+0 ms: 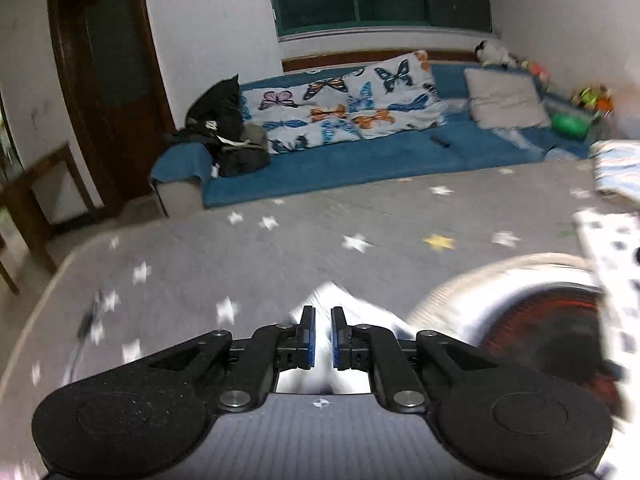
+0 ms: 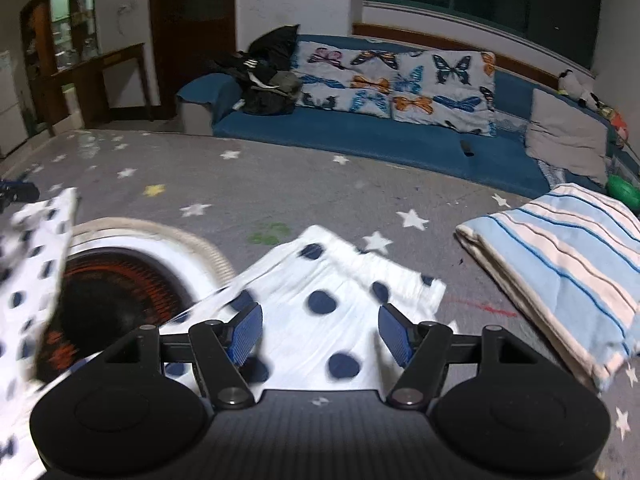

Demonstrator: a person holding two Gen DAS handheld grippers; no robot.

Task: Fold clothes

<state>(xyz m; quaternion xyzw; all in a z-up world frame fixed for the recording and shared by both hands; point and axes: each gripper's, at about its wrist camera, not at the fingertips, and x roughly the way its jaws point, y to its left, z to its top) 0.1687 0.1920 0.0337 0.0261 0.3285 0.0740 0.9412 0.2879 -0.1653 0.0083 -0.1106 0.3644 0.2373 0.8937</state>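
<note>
A white garment with dark blue dots [image 2: 320, 280] lies crumpled on the grey star-patterned mat [image 2: 280, 184]. My right gripper [image 2: 320, 332] hovers just above it, open, with nothing between its blue pads [image 2: 246, 332]. Another part of the dotted cloth [image 2: 32, 264] hangs raised at the far left of the right wrist view. In the left wrist view, my left gripper [image 1: 323, 320] is shut on a white fold of the garment [image 1: 320, 300], which sticks up between the narrow pads. More dotted cloth [image 1: 612, 264] shows blurred at the right edge.
A round object with an orange-and-black middle and a beige rim [image 2: 120, 292] sits under the cloth, also seen as the round object [image 1: 548, 320]. A folded blue-striped blanket [image 2: 560, 272] lies to the right. A blue sofa [image 2: 380, 136] with butterfly cushions stands behind the mat.
</note>
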